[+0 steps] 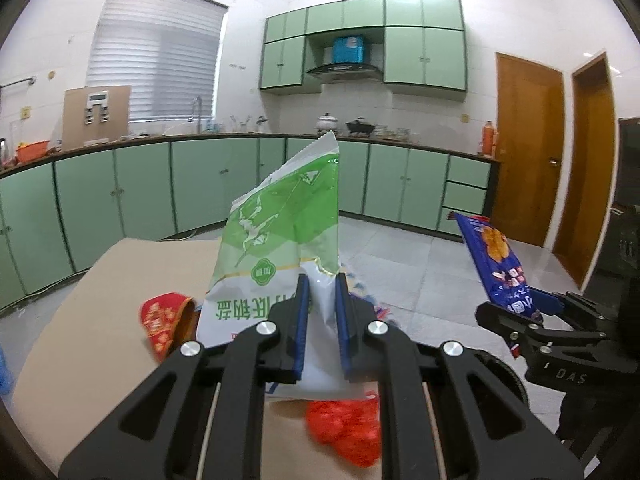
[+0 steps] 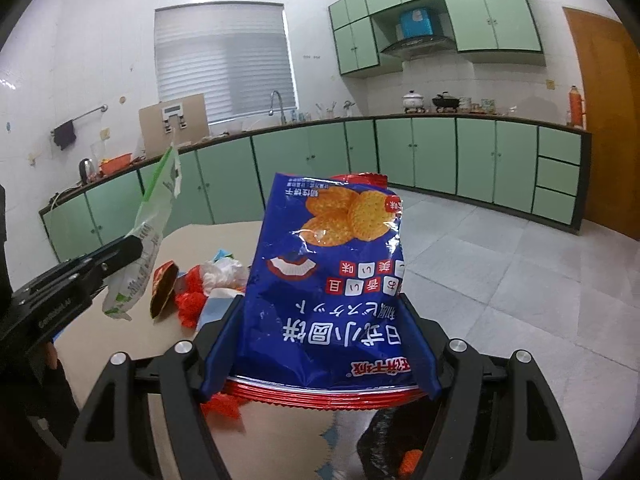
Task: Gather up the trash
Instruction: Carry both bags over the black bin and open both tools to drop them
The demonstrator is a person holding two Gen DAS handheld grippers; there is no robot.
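Left gripper [image 1: 322, 312]: its blue-padded jaws are closing narrowly on the lower part of the green bag [image 1: 280, 236], lifting it clear of the table [image 1: 100, 320].
Green bag: it is standing upright between the jaws, its print upside down and its serrated top edge pointing up.
Right gripper [image 2: 320, 344]: its jaws are standing fairly wide, pressing on both sides of the blue bag [image 2: 332, 280] and holding it up over the table's near right edge.
Blue bag: it is sitting upside down, cracker picture on top, red seam at the bottom.
Table: a red wrapper [image 1: 162, 316] is lying left of the green bag, and red crumpled plastic [image 1: 346, 430] is lying under the left gripper near the front edge.
Other trash: white crumpled plastic [image 2: 224, 272] is resting toward the table's middle, beside more red scraps.
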